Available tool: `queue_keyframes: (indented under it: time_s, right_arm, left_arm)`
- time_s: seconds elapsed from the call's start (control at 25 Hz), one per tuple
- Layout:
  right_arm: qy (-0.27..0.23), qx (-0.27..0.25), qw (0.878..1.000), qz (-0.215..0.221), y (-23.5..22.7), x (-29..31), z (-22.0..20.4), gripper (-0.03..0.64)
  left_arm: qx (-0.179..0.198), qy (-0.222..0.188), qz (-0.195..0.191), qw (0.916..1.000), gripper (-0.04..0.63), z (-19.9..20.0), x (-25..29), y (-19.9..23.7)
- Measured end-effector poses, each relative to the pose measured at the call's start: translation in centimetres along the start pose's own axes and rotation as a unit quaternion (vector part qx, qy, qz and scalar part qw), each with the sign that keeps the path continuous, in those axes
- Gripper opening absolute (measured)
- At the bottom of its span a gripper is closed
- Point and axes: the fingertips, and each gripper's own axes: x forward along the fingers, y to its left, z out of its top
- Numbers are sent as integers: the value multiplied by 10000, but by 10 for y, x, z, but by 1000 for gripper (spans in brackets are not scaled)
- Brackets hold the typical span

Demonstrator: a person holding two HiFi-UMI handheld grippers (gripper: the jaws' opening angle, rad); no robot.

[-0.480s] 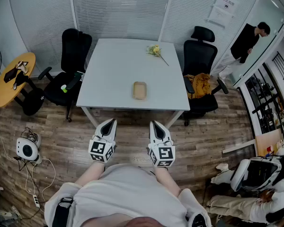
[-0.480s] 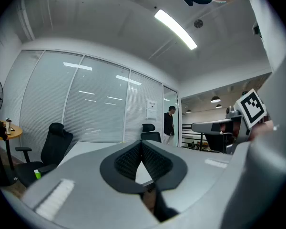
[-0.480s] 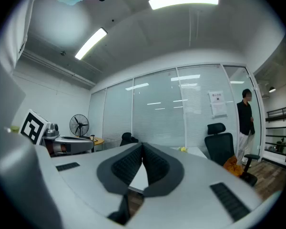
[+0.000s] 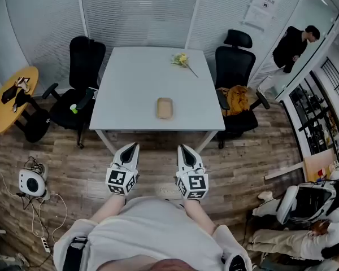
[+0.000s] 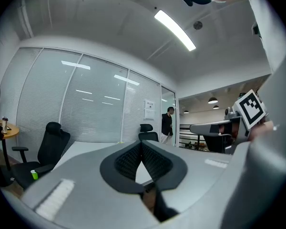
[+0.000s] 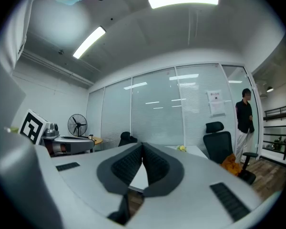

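**Jaws.** The left gripper [image 5: 142, 145] has its jaws clenched tip to tip with nothing between them. The right gripper [image 6: 142, 147] is in the same state: pads together and empty. In the head view both are held side by side at waist height, close to the person's body, pointing forward over the floor.

**Surface and room.** A white table [image 4: 130, 100] stands ahead on a wood plank floor [image 4: 243, 157]. A small tan tray [image 4: 165, 108] lies on it toward the near edge, about midway across. A yellow flower [image 4: 182, 60] lies near the far edge. One black chair [image 4: 82, 58] stands to the left of the table. A second black chair [image 4: 235, 61] stands to the right, with an orange cloth [image 4: 238, 101] on its seat. Walls of glass with blinds close off the far side. A round yellow table [image 4: 11, 97] stands at far left. A white device [image 4: 31, 182] with cables sits on the floor. A person [image 4: 290, 51] stands at the doorway on the right.

**Hidden or unclear.** Both gripper views are taken up by the gripper bodies and show the ceiling and walls beyond, but not the tray. In the head view the tray is too small to show whether it holds anything.

**Position.** The tray is well apart from both sets of jaws. It lies ahead of them, roughly on the line between the two grippers, with the table's near edge and a strip of floor between.
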Motion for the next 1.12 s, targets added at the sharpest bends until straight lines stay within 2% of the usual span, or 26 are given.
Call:
queue_keyframes:
  time_s: [0.48, 0.76, 1.12]
  right_arm:
    - [-7, -61, 9994, -354, 19, 12, -4, 9]
    - [154, -84, 9992, -355, 29, 27, -16, 9]
    - [292, -17, 9994, -189, 3, 79, -30, 9]
  left_arm:
    - [-45, -25, -199, 9998, 9, -7, -2, 30]
    - [-177, 28, -171, 9997, 9, -19, 3, 52]
    - [-152, 45, -68, 9999, 9, -24, 52, 74]
